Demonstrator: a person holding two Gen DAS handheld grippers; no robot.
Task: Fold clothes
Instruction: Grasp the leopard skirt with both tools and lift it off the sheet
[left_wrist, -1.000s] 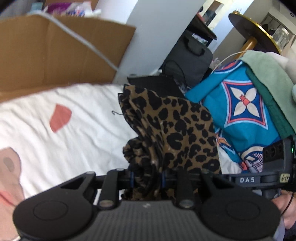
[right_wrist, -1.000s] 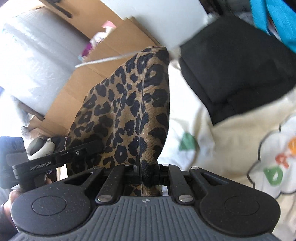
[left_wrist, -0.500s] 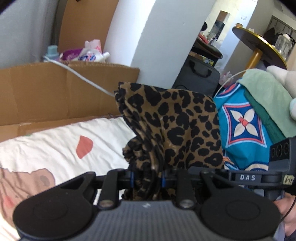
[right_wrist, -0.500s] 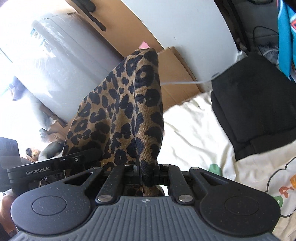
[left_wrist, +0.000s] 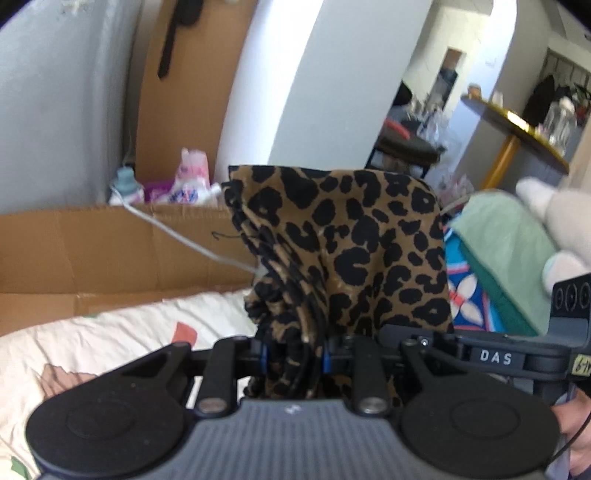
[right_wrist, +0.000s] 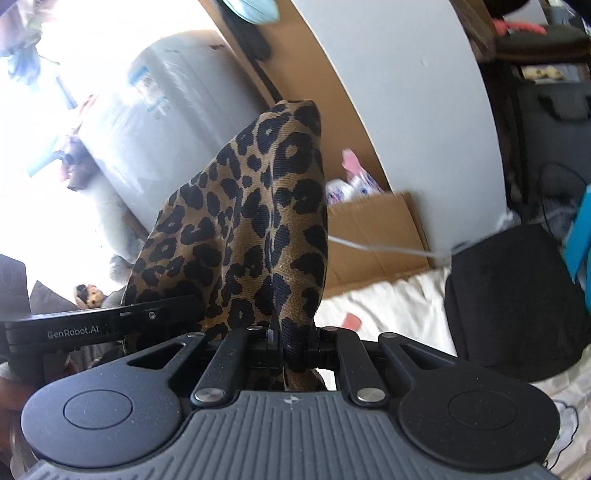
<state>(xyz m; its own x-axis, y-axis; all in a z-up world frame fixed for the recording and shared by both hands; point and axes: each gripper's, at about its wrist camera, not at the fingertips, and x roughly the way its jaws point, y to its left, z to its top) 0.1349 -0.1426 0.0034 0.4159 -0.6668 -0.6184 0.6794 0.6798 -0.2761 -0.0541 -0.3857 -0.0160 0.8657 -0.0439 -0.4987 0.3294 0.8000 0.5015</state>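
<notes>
The left claw (left_wrist: 295, 360) is closed on a bunched part of the leopard-print cloth (left_wrist: 343, 243), and the right claw (right_wrist: 291, 345) is closed on another folded edge of it (right_wrist: 251, 236). The cloth stands up from both claws, held in the air above the bed sheet (left_wrist: 122, 328). Beyond it, a flattened cardboard box (left_wrist: 92, 251) lies at the edge of the bed. On the right side are a black folded garment (right_wrist: 517, 306) and a pile of coloured clothes (left_wrist: 498, 258). A white wall (left_wrist: 332, 92) is behind.
</notes>
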